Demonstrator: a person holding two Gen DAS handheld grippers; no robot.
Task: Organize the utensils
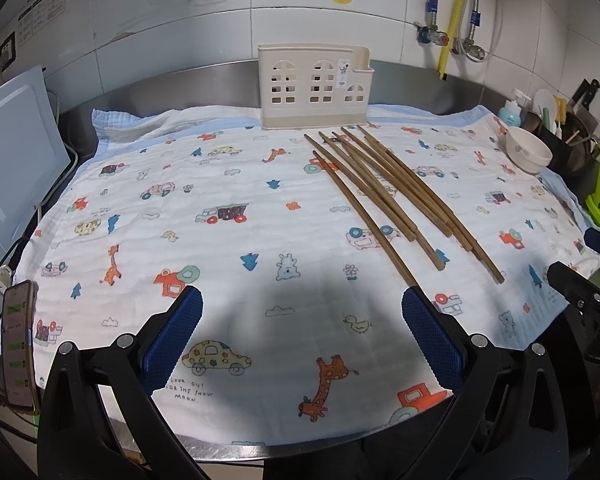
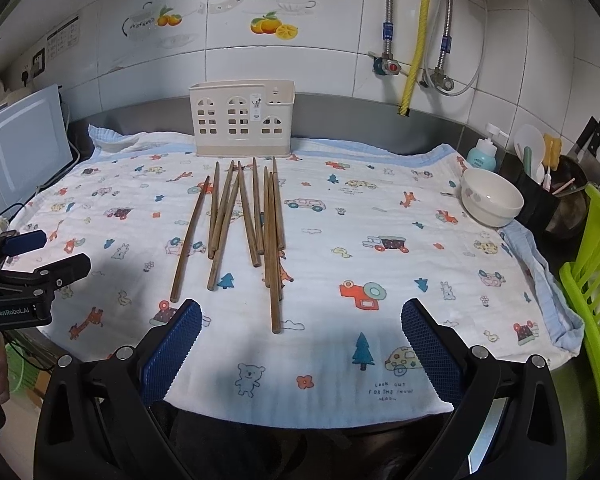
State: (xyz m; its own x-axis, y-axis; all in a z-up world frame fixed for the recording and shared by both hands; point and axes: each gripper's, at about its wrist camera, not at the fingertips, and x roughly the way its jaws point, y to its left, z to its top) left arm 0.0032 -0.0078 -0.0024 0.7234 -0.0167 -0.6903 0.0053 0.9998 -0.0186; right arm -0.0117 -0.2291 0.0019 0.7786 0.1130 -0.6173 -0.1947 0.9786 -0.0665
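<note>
Several brown wooden chopsticks lie loose on a white cloth printed with cartoon cars. Behind them stands a cream plastic utensil holder with house-shaped cutouts, up against the wall. My left gripper is open above the cloth's near edge, left of the chopsticks' near ends. My right gripper is open too, low over the near edge, with the longest chopstick's tip lying between its blue pads. The left gripper also shows at the left border of the right wrist view.
A white bowl sits at the cloth's right edge. Beyond it are a blue bottle, a dark pot of tools and knives, and a green rack. A white appliance and a phone stand left.
</note>
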